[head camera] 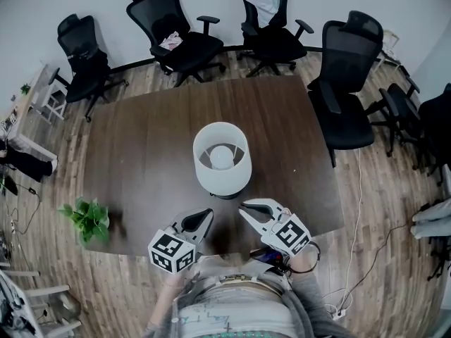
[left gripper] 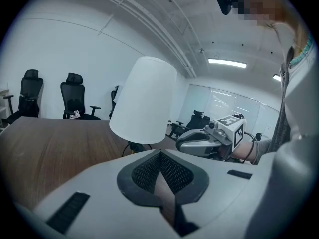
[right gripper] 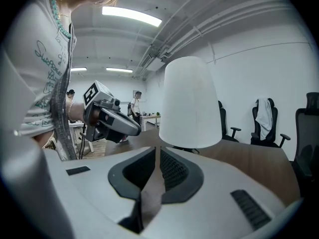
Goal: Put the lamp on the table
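Observation:
A lamp with a white drum shade (head camera: 222, 157) and a dark base (head camera: 227, 194) stands upright near the middle of the dark brown table (head camera: 141, 153). Both grippers hover near the table's front edge, short of the lamp and apart from it. My left gripper (head camera: 206, 215) is shut with nothing between its jaws; in its own view the lamp shade (left gripper: 144, 101) rises just beyond its tips (left gripper: 160, 156). My right gripper (head camera: 244, 206) is shut and empty too, and the shade (right gripper: 189, 103) stands ahead of its tips (right gripper: 157, 151).
A small potted plant (head camera: 88, 218) sits on the table's front left corner. Several black office chairs (head camera: 176, 37) ring the far and right sides. A white side table (head camera: 42, 94) stands at the left, and cables (head camera: 352, 273) lie on the wooden floor at the right.

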Motion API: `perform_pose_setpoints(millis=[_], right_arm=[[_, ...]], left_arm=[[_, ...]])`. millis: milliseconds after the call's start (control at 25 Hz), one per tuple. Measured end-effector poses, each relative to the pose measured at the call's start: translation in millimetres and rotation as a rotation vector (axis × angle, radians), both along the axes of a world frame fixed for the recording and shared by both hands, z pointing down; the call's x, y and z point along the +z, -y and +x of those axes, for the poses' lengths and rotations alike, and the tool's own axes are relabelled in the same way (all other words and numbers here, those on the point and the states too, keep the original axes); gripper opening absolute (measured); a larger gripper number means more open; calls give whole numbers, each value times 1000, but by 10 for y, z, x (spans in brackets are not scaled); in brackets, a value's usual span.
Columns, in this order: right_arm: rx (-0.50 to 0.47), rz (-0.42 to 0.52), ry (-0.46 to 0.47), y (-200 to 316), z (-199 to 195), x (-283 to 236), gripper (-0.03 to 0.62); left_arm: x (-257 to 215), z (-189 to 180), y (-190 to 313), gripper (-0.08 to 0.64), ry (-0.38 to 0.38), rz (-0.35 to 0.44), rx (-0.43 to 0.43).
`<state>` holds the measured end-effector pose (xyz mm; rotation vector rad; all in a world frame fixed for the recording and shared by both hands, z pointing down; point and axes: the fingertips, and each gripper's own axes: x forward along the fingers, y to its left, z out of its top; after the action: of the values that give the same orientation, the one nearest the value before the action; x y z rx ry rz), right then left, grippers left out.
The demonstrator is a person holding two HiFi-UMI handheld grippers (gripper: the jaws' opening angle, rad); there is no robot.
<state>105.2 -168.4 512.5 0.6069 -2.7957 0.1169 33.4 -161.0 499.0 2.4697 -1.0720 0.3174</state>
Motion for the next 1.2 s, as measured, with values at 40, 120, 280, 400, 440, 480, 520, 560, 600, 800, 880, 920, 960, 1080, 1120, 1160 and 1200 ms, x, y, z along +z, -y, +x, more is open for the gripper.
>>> perform_pose_setpoints(millis=[40,120,280,400,440,480,520,560,600,800,880,920,960,1080,1120,1160,1200], right_arm=[[-3,13,-3,-9,-4,-20,40],[-1,31,6,-23,-14,-83,38],[3,37,42,-31,-52,-224,37],[-1,25,70,-34,-83,-294,34],[-2,19,79,-37,-88,-307,35],[-1,15,83,-36,-92,-315,32],[-3,16,82,-33,-95,-321,32],[-6,22,76,-34,-94,-326,31],[-10,31,70,-42,-91,-335,31],[-4,35,92,-84,-89,-432,29],[-2,28,89,-98,-93,-439,29],[-7,28,79,-105,-95,-434,29],[-10,28,70,-108,-91,-431,29],[-9,22,70,-72,-57,-463,29],[-7,22,74,-48,-48,-479,29],[-6,26,74,-24,-39,-494,29],[-8,31,71,-6,-28,-503,29]], left_arm=[[-14,18,-4,6,-3,3,3],[-48,54,-12,6,-11,12,9],[-144,121,-28,6,-35,40,23],[-191,136,-20,6,-42,50,28],[-200,136,-17,6,-44,53,28],[-208,135,-10,6,-45,57,28],[-218,136,-1,6,-45,62,28],[-229,141,3,6,-45,67,27],[-240,148,-1,6,-44,71,27],[-285,226,-24,6,-49,83,38],[-283,261,-23,6,-48,79,45],[-282,277,-21,6,-43,75,49],[-286,294,-17,6,-39,73,52],[-323,340,13,6,-44,79,54],[-333,350,26,6,-43,82,57],[-341,366,38,6,-42,85,60],[-345,387,46,6,-41,88,65]])
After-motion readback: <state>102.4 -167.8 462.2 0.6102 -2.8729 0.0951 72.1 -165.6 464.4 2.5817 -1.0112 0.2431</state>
